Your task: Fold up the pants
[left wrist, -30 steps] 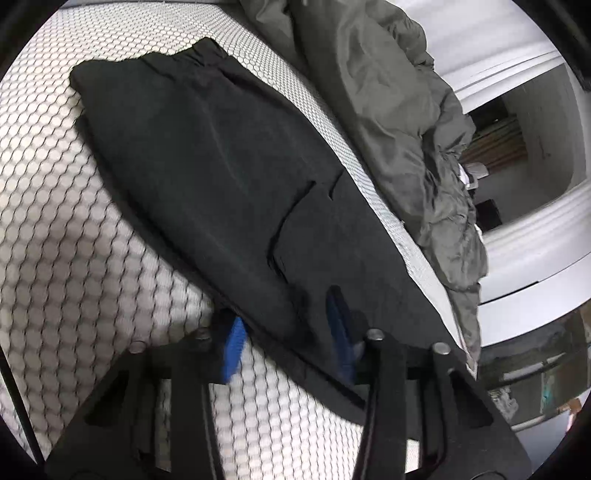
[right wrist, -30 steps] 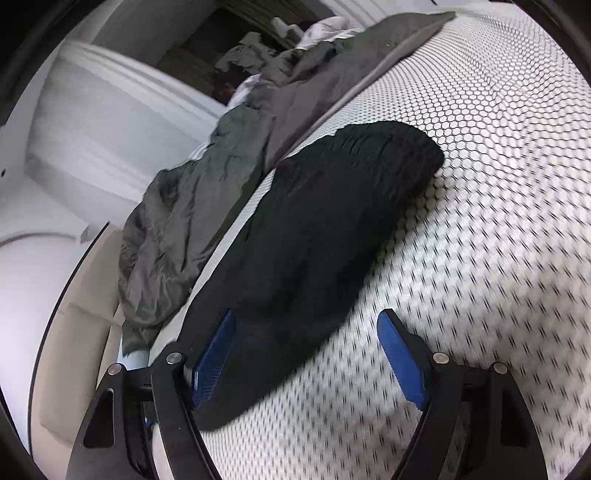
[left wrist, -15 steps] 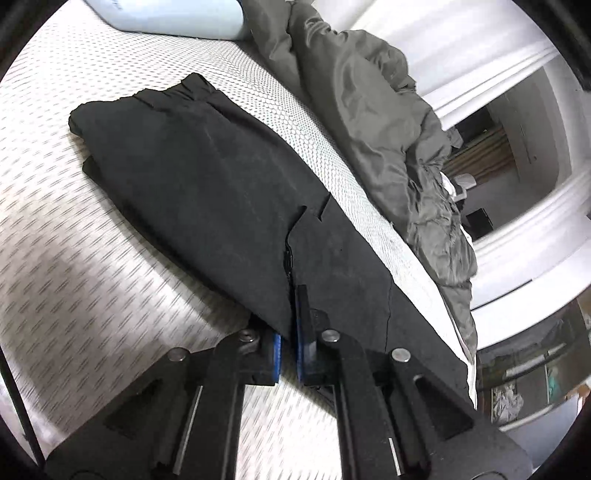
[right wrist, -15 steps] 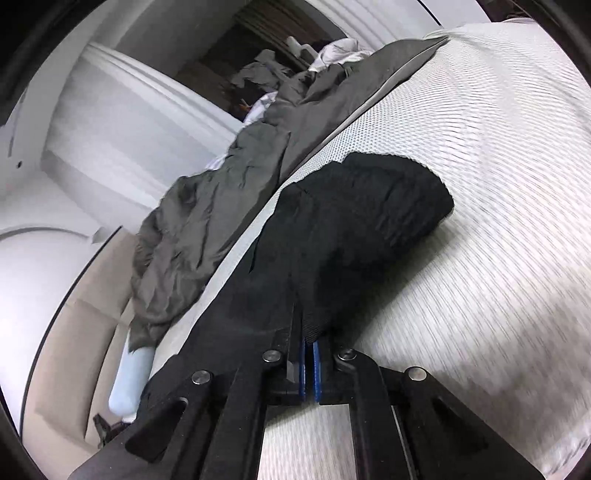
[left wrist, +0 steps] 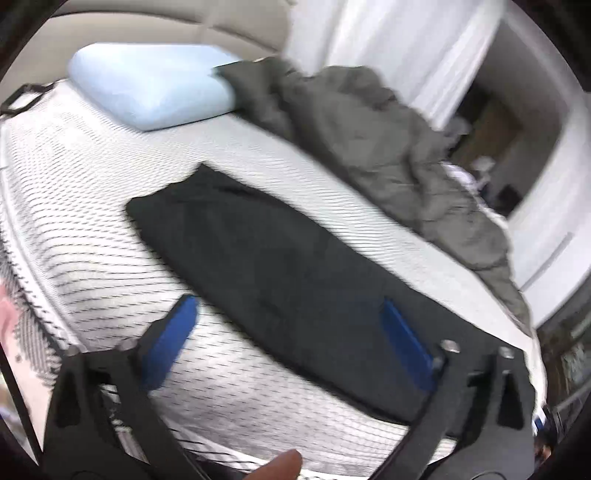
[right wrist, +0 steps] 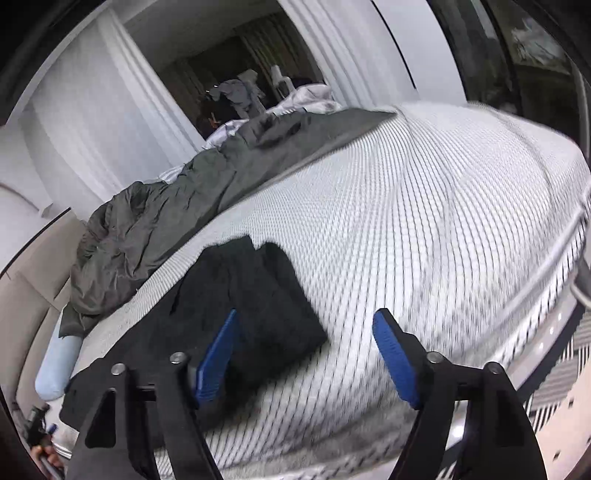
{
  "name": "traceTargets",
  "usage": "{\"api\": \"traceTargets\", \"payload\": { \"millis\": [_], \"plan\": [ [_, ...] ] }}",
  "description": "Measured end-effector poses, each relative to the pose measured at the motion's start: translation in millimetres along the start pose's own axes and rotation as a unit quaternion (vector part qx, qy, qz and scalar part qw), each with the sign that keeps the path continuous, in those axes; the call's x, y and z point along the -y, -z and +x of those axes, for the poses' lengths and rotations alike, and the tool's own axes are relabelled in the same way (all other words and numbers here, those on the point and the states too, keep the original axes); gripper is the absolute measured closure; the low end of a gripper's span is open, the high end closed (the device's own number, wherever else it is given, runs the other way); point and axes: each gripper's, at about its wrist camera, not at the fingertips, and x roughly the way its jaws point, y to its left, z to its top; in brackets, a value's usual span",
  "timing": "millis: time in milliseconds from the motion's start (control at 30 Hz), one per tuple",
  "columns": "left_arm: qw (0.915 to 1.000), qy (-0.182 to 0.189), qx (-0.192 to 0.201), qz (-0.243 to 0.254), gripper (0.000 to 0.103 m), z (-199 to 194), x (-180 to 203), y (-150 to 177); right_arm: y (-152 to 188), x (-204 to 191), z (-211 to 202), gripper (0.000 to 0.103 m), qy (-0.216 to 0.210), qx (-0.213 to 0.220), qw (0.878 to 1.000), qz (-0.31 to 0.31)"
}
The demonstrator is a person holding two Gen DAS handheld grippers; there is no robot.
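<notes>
The black pants [left wrist: 280,266] lie flat on the bed [left wrist: 92,221], which has a white cover with a tiny dot pattern. A crumpled gray blanket [left wrist: 373,147] runs along the far side, and a light blue pillow [left wrist: 155,85] sits by the tan headboard [left wrist: 166,22]. White walls and a dark doorway [right wrist: 229,77] show behind. The left gripper [left wrist: 291,332] is wide open over the pants. The right gripper [right wrist: 306,350] is wide open too, holding nothing.
</notes>
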Motion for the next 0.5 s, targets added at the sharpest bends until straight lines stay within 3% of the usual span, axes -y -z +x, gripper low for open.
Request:
{"api": "traceTargets", "payload": {
  "millis": [100,167,200,267,300,433,467,500],
  "plan": [
    [0.9989,0.039,-0.024,-0.001,0.001,10.4,20.3,10.6,-9.4,7.6,28.7,0.024,-0.013,-0.050,0.999,0.012],
    [0.9972,0.058,-0.047,0.006,0.001,24.5,32.3,18.5,-8.9,8.3,50.7,0.044,0.001,-0.085,0.996,0.035],
    [0.9966,0.060,-0.055,0.012,0.001,30.7,38.9,24.3,-6.7,7.3,54.1,0.067,-0.004,-0.097,0.995,0.036],
    [0.9953,0.064,-0.068,0.024,0.001,47.3,51.7,35.1,-7.1,-1.9,46.8,0.080,-0.002,-0.080,0.997,0.006],
    [0.9948,0.058,-0.077,0.032,0.001,54.6,55.2,41.7,-7.1,-7.2,40.3,0.100,0.014,-0.068,0.997,-0.023],
    [0.9952,0.046,-0.074,0.045,0.001,67.1,53.5,55.8,-10.3,12.3,34.6,0.102,0.104,-0.085,0.990,-0.050],
    [0.9955,0.045,-0.069,0.047,0.001,70.3,54.9,56.3,-14.0,21.4,34.2,0.102,0.107,-0.089,0.989,-0.043],
    [0.9959,0.043,-0.064,0.048,0.001,70.0,55.2,56.3,-18.3,25.3,34.9,0.093,0.089,-0.089,0.992,-0.031]
  ]
}}
